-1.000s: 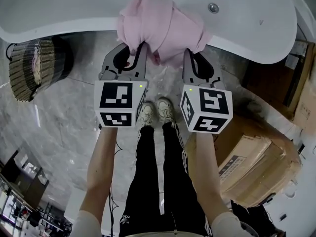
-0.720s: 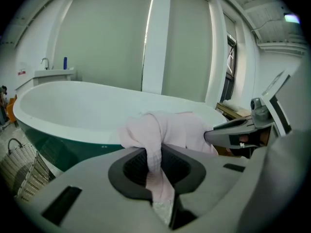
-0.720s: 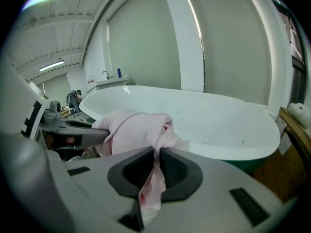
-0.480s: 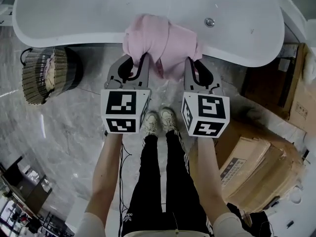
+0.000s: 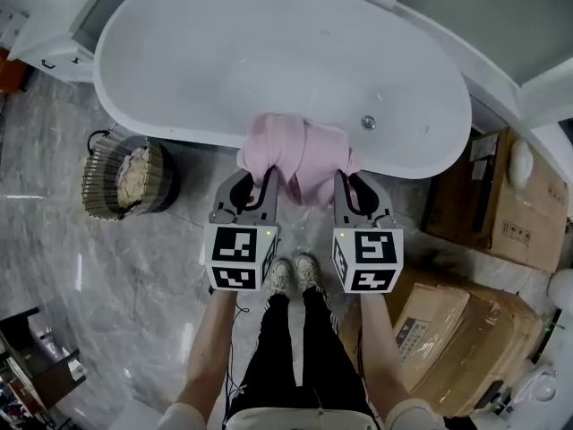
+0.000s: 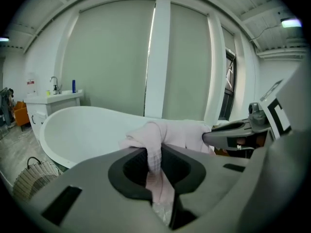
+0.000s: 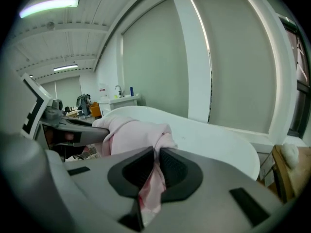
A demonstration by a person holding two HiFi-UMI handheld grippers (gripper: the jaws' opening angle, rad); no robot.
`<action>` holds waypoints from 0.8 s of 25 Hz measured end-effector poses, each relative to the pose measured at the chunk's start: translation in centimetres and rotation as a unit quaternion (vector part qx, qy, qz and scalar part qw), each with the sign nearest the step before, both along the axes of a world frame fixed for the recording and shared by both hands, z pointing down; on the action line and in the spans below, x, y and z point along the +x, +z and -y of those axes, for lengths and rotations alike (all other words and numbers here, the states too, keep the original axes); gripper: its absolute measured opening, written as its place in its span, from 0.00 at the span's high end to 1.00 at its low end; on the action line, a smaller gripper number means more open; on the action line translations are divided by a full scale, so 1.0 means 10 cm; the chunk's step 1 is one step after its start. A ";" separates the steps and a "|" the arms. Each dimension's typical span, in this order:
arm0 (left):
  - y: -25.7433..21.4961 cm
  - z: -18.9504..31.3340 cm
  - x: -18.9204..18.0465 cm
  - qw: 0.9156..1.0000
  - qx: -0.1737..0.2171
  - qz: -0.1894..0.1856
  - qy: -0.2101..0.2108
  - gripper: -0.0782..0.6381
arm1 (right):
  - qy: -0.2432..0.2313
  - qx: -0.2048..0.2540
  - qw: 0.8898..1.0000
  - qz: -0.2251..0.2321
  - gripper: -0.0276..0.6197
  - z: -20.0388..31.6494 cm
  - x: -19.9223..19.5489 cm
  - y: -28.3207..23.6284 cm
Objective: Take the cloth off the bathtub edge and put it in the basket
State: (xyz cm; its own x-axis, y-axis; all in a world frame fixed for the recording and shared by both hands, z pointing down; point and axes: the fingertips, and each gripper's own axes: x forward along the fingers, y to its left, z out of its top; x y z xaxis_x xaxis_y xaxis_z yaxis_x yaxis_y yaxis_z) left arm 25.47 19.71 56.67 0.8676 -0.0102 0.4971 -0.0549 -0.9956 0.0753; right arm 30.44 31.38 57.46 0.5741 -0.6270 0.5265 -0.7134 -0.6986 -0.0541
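A pink cloth (image 5: 300, 153) hangs bunched between my two grippers, lifted above the near rim of the white bathtub (image 5: 188, 61). My left gripper (image 5: 266, 179) is shut on the cloth's left end, and the fabric (image 6: 154, 154) runs down between its pads. My right gripper (image 5: 341, 180) is shut on the right end, with cloth (image 7: 153, 176) pinched between its jaws. The wicker basket (image 5: 127, 177) stands on the floor to the left of the tub, with a pale cloth inside it.
Cardboard boxes (image 5: 466, 330) are stacked on the floor at the right. The person's legs and shoes (image 5: 294, 274) stand below the grippers on marble floor. A white counter with a tap (image 6: 53, 97) lies beyond the tub's far end.
Both grippers have risen together with the pink cloth, lifting it off the tub's edge. The tub and basket now look smaller and farther below.
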 end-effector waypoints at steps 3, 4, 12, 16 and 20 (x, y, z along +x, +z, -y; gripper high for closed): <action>-0.61 -0.05 -0.21 1.000 -0.002 -0.014 -0.010 0.80 | -0.015 0.005 1.000 -0.016 0.88 -0.03 -0.17 -0.61; -0.82 -0.05 -0.23 1.000 -0.003 -0.022 -0.014 0.80 | -0.017 0.010 0.999 -0.025 0.88 -0.03 -0.18 -0.83; -2.44 0.06 -0.42 0.992 0.022 -0.113 -0.044 0.80 | -0.043 0.065 0.992 -0.101 0.88 0.11 -0.32 -2.44; -3.01 0.09 -0.63 0.988 0.039 -0.144 -0.049 0.80 | -0.059 0.085 0.985 -0.139 0.88 0.17 -0.50 -3.03; -3.47 0.18 -0.85 0.980 0.057 -0.177 -0.072 0.80 | -0.078 0.116 0.976 -0.169 0.88 0.29 -0.65 -3.48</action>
